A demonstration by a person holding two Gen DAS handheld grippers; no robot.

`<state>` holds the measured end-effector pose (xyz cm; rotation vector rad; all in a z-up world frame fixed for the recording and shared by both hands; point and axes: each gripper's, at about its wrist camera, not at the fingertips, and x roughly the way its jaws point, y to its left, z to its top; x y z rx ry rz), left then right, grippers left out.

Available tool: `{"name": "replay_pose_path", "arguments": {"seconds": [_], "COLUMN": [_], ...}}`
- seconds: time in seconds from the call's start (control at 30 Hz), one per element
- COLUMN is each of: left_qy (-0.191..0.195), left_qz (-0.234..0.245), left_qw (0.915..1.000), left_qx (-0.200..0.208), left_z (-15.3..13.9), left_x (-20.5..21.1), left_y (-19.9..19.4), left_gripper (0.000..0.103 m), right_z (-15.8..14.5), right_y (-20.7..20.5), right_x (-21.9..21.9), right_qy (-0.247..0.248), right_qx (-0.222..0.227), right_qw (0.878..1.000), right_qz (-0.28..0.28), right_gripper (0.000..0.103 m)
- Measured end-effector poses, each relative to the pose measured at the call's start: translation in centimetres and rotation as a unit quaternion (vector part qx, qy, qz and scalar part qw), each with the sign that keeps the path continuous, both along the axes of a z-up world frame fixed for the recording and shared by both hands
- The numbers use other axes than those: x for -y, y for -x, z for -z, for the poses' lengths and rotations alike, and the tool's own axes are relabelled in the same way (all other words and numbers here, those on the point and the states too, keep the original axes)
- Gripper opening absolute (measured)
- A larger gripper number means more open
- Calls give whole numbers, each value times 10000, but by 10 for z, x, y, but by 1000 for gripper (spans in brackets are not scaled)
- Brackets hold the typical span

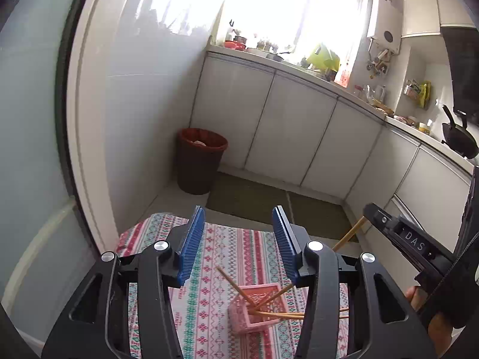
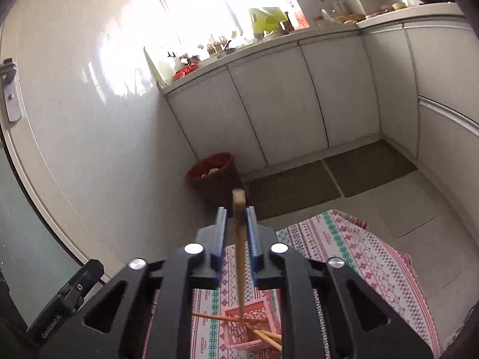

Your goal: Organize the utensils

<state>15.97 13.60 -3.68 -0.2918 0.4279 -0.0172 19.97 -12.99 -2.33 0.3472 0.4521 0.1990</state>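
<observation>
Left gripper [image 1: 238, 236] hangs over the patterned cloth [image 1: 221, 248], jaws wide apart, nothing between them. Pink basket [image 1: 254, 308] sits on the cloth with several chopsticks [image 1: 278, 315] leaning in it. Right gripper [image 2: 237, 233] is clamped on one chopstick [image 2: 239, 269], lower tip inside the basket.

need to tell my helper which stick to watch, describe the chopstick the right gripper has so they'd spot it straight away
Find the patterned red, green and white tablecloth, then the small pink basket on it. Several chopsticks lean out of that basket at low slants. The chopstick in question is the only one pinched between the right gripper blue pads, standing steeply with its lower tip over the basket.
</observation>
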Motion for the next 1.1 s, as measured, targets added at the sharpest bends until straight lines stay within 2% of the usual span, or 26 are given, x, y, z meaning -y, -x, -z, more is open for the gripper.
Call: {"name": "replay_pose_path", "arguments": {"seconds": [0.03, 0.2, 0.27, 0.37, 0.43, 0.5, 0.53, 0.57, 0.67, 0.77, 0.83, 0.93, 1.03, 1.1], "left_qy": [-13, -144, -213, -359, -533, -812, -932, -1186, -1680, -2072, -2197, -2200, -2260, -2329], "left_qz": [-3, 24, 31, 87, 136, 219, 284, 468, 912, 1487, 1624, 1800, 1916, 2010], "left_qw": [10000, 9999, 9998, 9993, 9984, 9962, 9947, 9901, 9753, 9470, 9361, 9200, 9028, 8936], "left_qx": [4, -38, -50, -65, -109, -243, -340, -582, -1103, -1954, -2215, -2698, -3117, -3269], "left_z": [-1, -6, -10, -15, -19, -20, -18, -13, 9, 52, 75, 108, 140, 155], "left_x": [-1, 3, 8, 18, 27, 38, 43, 52, 73, 95, 103, 109, 122, 134], "left_y": [0, 8, 11, 21, 25, 35, 37, 40, 44, 44, 48, 47, 47, 43], "left_gripper": [45, 46, 51, 59, 62, 73, 86, 96, 96, 96, 96, 96, 96, 96], "right_z": [-1, -7, -11, -13, -14, -15, -14, -13, -5, 11, 26, 56, 88, 101], "right_y": [2, 19, 30, 51, 69, 84, 92, 103, 133, 158, 173, 186, 193, 193], "right_x": [-2, 0, 4, 14, 25, 36, 42, 49, 70, 87, 100, 126, 149, 156], "right_qy": [10, 183, 295, 463, 593, 589, 552, 502, 449, 640, 665, 528, 263, 217], "right_qx": [29, 40, 41, 106, 147, 139, 120, 75, -123, -556, -721, -1326, -2175, -2505], "right_qw": [10000, 9998, 9994, 9981, 9965, 9961, 9963, 9966, 9959, 9938, 9916, 9856, 9707, 9626], "right_qz": [-7, 81, 188, 388, 564, 643, 653, 647, 780, 716, 844, 911, 987, 1008], "right_gripper": [47, 50, 55, 65, 76, 83, 87, 89, 96, 96, 96, 96, 96, 96]}}
